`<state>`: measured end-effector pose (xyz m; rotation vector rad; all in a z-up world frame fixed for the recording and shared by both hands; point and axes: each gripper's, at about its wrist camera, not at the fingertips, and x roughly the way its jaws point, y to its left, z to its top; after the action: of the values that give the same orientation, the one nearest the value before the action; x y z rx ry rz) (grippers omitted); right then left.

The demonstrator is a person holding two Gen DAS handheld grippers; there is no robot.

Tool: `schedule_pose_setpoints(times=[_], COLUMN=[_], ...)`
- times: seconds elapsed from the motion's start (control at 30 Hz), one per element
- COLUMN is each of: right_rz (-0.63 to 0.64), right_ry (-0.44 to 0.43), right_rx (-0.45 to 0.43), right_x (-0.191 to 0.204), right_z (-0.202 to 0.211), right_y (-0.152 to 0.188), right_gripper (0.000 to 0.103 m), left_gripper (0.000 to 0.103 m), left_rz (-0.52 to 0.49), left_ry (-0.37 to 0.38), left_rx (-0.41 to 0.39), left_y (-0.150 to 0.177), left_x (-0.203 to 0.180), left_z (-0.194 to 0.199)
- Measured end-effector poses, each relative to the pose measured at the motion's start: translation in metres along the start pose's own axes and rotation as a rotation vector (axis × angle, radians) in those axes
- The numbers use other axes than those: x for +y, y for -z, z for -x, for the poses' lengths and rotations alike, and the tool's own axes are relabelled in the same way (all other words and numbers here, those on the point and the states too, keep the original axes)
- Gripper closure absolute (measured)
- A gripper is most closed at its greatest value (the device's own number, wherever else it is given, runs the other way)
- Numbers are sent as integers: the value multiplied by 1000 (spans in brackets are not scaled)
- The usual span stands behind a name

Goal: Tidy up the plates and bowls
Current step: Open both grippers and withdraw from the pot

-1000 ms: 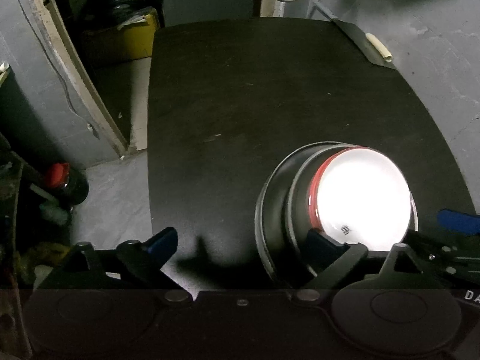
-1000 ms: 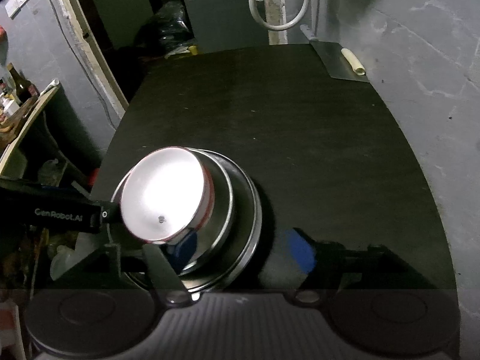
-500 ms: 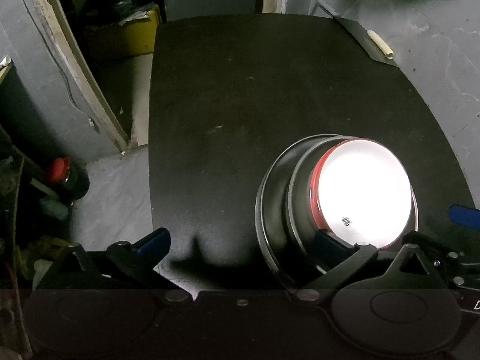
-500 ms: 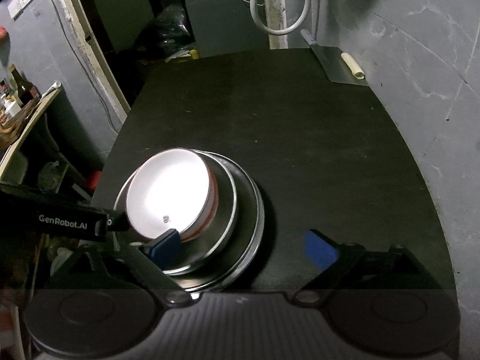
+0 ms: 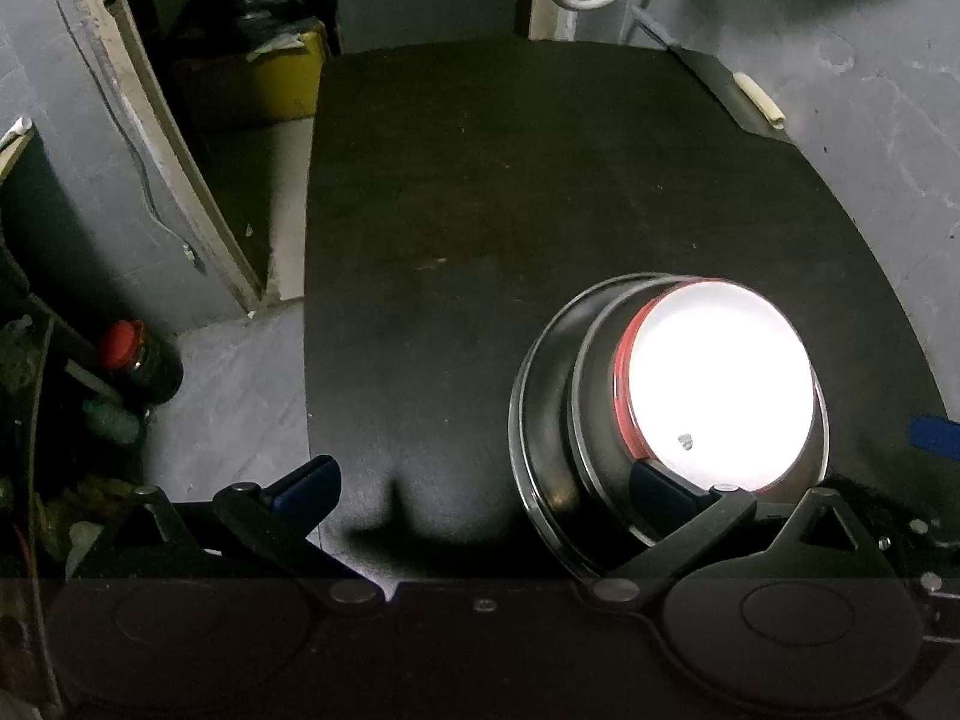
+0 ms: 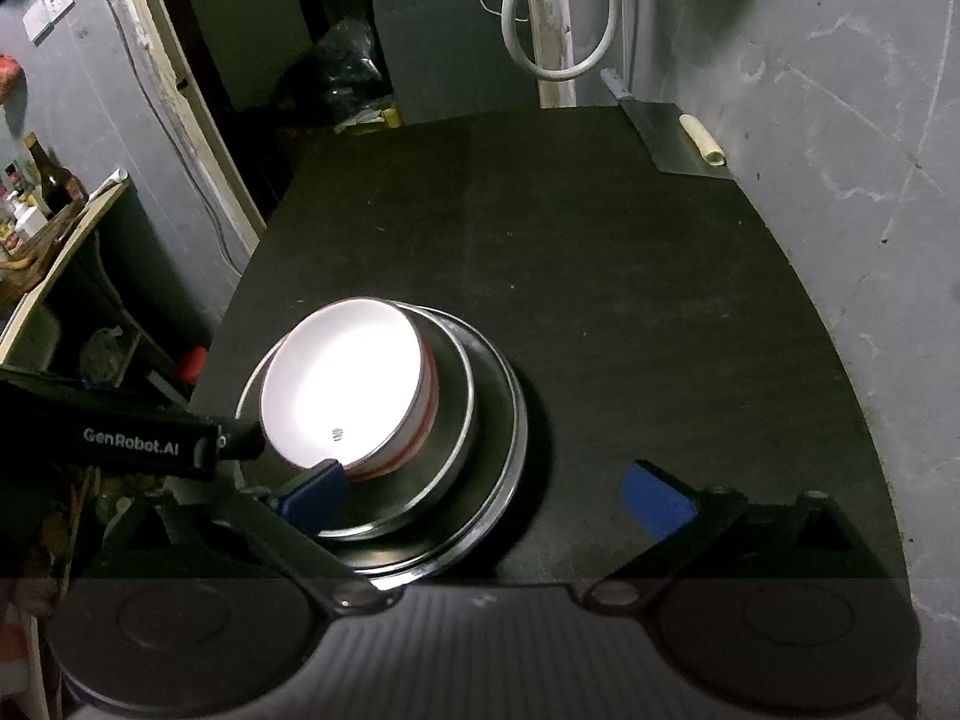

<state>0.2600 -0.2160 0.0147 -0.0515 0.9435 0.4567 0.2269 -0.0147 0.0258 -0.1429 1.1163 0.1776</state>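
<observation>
Left fingers: spread wide, nothing between them; the left gripper (image 5: 483, 483) hangs over the near edge of the black worktop (image 5: 510, 192), its right-hand fingertip (image 5: 651, 480) low against the near side of the stack.
Right fingers: also wide apart and empty; the right gripper (image 6: 486, 489) sits beside the stack, left-hand fingertip (image 6: 315, 489) right at the white bowl's near rim, though contact can't be called from this view.
White bowl: the white bowl (image 6: 345, 387), red band around its outside, sits on top, glaring bright under the light.
Steel bowl: directly under it, a steel bowl (image 6: 453, 402) nests the white one.
Steel plate: at the bottom, the steel plate (image 6: 510, 450) lies flat on the worktop, rim showing all around.
Stack position: ahead and right of the left fingers; ahead and left of the right fingers.
Far corner: a cleaver (image 6: 678, 132) with a pale handle lies well beyond both sets of fingers, next to the grey wall (image 6: 852, 138).
</observation>
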Motion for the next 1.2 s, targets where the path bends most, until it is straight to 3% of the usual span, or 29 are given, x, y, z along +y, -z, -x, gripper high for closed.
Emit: schedule_pose_setpoints(times=[0.6,0.8,1.03,1.2], right_rz=[-10,-11,-17,-19], right_ry=[-39,-57,-81,-88], right_rx=[-40,-91,-146,-172], right_x=[-9,-13,-18,-17], right_z=[15,24,28,33], right_y=[11,19,28,30], right_gripper=[0,0,0,0], left_gripper=[1,1,1,1], left_rz=[37,83,66,87], left_ry=[-24,-25,-55,-34], left_rx=[-76,-141,-200,-243], left_y=[12,27,48,57], left_x=[-6,-5,-11,-10], left_z=[18,29,39,51])
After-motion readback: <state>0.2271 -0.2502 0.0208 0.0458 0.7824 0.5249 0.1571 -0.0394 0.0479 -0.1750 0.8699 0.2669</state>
